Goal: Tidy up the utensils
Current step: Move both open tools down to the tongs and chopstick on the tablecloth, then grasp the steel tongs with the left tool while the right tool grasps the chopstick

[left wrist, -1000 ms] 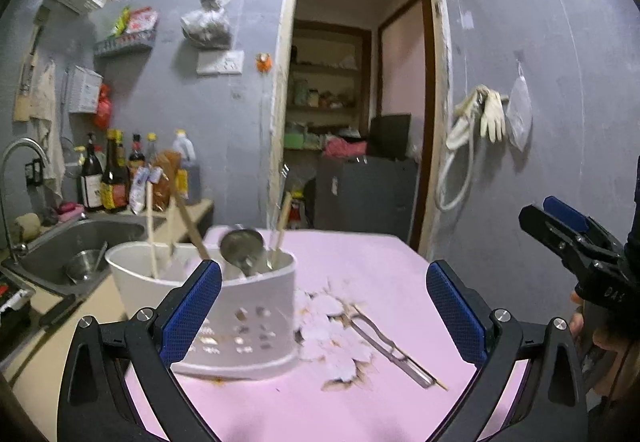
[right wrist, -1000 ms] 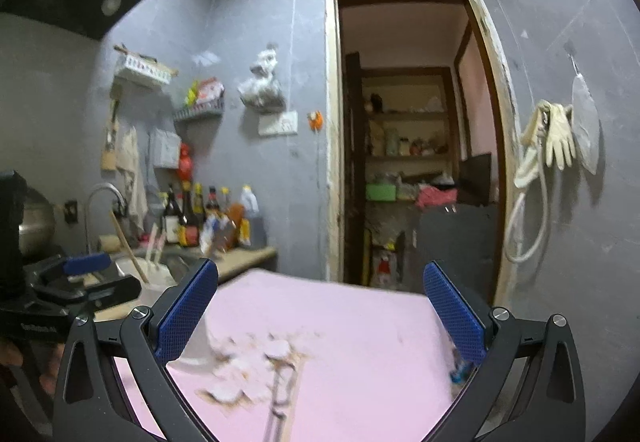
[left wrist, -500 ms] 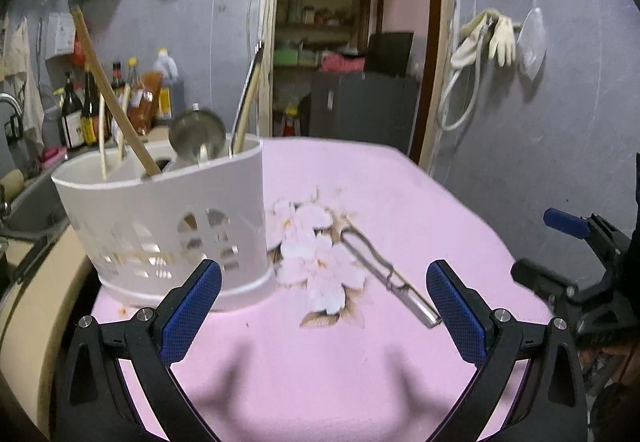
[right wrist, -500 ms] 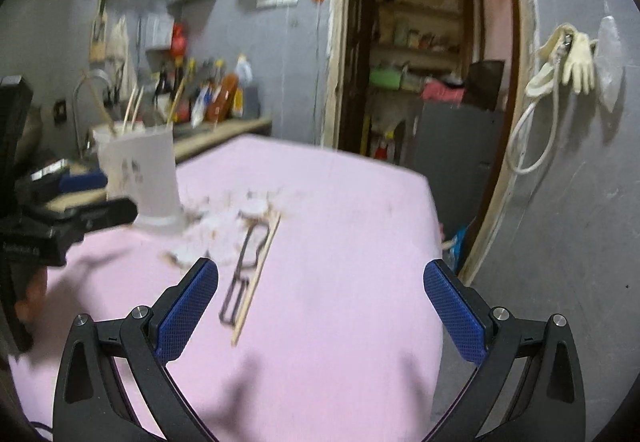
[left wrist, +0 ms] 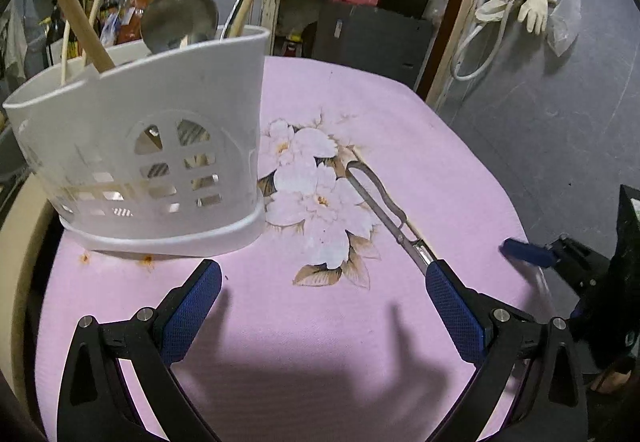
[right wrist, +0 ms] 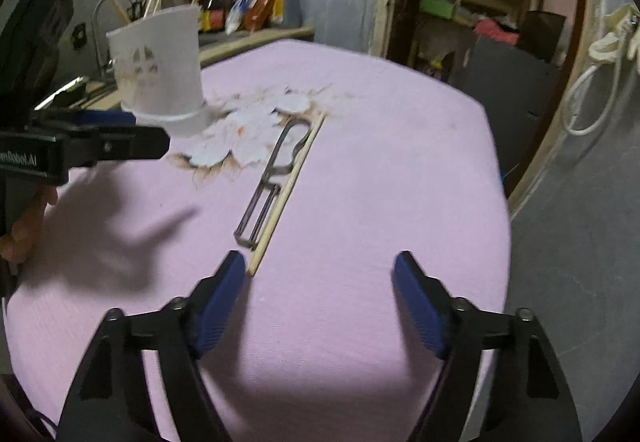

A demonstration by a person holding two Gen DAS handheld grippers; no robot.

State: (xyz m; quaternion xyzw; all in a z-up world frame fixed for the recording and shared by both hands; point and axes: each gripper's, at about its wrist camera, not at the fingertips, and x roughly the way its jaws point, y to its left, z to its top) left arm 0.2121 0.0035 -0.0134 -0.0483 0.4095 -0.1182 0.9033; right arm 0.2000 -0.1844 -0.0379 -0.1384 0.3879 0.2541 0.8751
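Observation:
A white slotted utensil holder (left wrist: 160, 146) stands on the pink flowered tablecloth (left wrist: 320, 322), holding a metal ladle (left wrist: 180, 18) and wooden chopsticks. A metal peeler (right wrist: 272, 170) lies flat to the right of it, with a single wooden chopstick (right wrist: 288, 190) alongside. My left gripper (left wrist: 322, 270) hangs open over bare cloth in front of the holder, its right fingertip near the peeler's end. My right gripper (right wrist: 320, 262) is closing with nothing between its jaws. The chopstick's near end lies just ahead of its left fingertip (right wrist: 232, 270).
Behind the holder a counter holds a sink tap (right wrist: 100, 14) and several bottles (right wrist: 248, 2). A doorway (right wrist: 480, 2) opens at the back. Gloves and a hose (left wrist: 516, 2) hang on the right wall. The table's right edge (right wrist: 504, 178) drops to the floor.
Both grippers have sunk and tipped down toward the table, so the holder, peeler and chopstick look nearer. The right gripper's jaws stand narrower than before.

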